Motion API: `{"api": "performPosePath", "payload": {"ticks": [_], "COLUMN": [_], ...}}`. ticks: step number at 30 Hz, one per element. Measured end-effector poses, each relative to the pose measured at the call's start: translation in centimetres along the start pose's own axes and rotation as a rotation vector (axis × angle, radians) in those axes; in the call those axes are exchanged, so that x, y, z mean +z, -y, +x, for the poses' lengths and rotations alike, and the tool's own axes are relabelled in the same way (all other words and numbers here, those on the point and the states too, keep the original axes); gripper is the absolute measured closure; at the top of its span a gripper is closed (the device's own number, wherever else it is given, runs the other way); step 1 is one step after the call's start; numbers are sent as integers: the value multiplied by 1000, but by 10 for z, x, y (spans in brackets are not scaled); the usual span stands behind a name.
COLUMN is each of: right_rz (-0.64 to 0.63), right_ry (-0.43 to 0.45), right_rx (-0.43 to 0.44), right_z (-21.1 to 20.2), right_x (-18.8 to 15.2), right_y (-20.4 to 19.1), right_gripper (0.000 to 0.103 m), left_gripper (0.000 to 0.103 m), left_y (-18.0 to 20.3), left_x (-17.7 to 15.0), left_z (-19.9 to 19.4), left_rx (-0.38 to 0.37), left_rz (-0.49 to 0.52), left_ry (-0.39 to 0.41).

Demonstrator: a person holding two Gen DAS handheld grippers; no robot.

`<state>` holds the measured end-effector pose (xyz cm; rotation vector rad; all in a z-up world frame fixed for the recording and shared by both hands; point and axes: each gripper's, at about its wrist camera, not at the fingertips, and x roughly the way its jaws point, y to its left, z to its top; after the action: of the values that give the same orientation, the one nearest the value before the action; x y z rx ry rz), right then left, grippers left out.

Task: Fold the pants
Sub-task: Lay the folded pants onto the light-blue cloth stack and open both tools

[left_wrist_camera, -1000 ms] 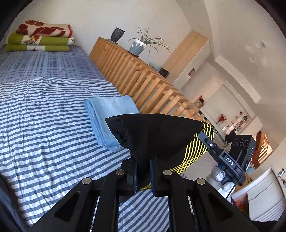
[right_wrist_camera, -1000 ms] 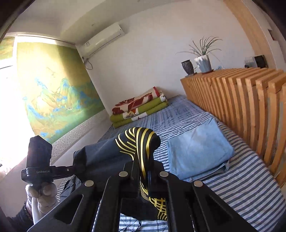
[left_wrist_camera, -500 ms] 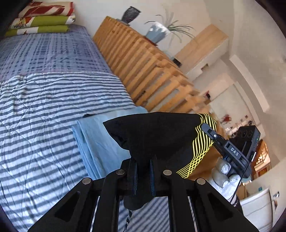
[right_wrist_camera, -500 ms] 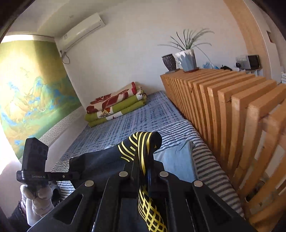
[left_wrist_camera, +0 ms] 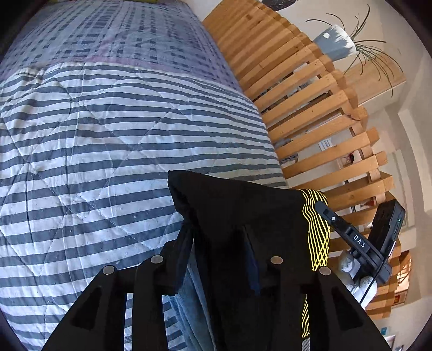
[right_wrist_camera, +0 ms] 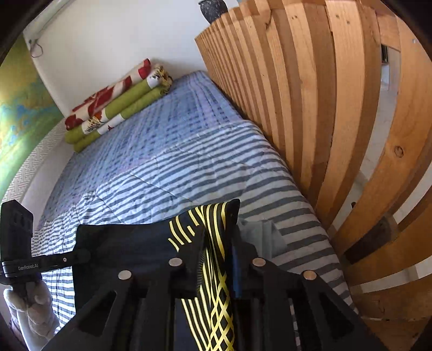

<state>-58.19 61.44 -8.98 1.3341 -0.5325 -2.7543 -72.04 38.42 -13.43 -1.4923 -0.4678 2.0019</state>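
Bright daylight, sharp focus, strong fisheye edge warping.

The black pants (left_wrist_camera: 237, 216) hide most of the light-blue folded cloth (left_wrist_camera: 189, 310) beneath the left tongs, their lower part runs off the bottom edge, and beyond the right tongs the vase (right_wrist_camera: 212, 8) is cut off.

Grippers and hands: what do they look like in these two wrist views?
Both are matte black, with triangular cut-outs and round silver pins. The right gripper reads "DAS"; a thin cable trails below. The left gripper reads "GenRobot.AI". Each hand wears a pale knit glove.
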Motion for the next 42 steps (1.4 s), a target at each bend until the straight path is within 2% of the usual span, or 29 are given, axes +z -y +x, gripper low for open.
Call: {"api": "performPosePath", "payload": {"ticks": [2,4,7,9,12,14,17,20,22,23,25,27,33,36,42], "right_rz": [2,-6,41,-21,-78,-92,-153,-198,-170,-151,-130,-141,-94,-104,-170], "right_ry": [12,63,150,153,120,100,57,15,-15,-20,-32,-13,-6,20,40], "right_rx": [-5,-54,-32,-47,-13,42,12,-113,-173,-180,-181,-218,-163,-122,-51], "right_z": [-9,-28,-67,-87,-113,-124,-120,-103,-92,-91,-97,-110,-168,-199,-260], "right_x": [1,2,-13,-39,-94,-128,-159,-165,-162,-161,-159,-162,-191,-212,-256], "right_y": [6,12,16,5,-8,-13,-26,-21,-6,-1,-1,-6,-25,-47,-106], "right_gripper": [85,82,82,82,82,82,82,85,101,102,100,93,91,86,74], "left_gripper": [64,64,64,64,64,64,65,67,67,67,67,67,65,65,62], "left_y": [0,1,6,10,23,36,58,62,66,67,67,69,68,72,80], "left_x": [-4,-10,-41,-73,-127,-157,-194,-220,-234,-241,-255,-272,-329,-358,-393], "left_z": [-15,-32,-52,-61,-70,-64,-48,-26,-15,-14,-20,-37,-116,-167,-268], "left_rx": [30,47,1,-43,-98,-134,-121,-108,-41,-18,-27,12,115,161,229], "left_rz": [29,44,71,84,107,130,175,130,169,169,173,206,268,292,322], "left_ry": [42,91,97,61,9,-44,-91,-143,-138,-139,-171,-152,-63,7,119]}}
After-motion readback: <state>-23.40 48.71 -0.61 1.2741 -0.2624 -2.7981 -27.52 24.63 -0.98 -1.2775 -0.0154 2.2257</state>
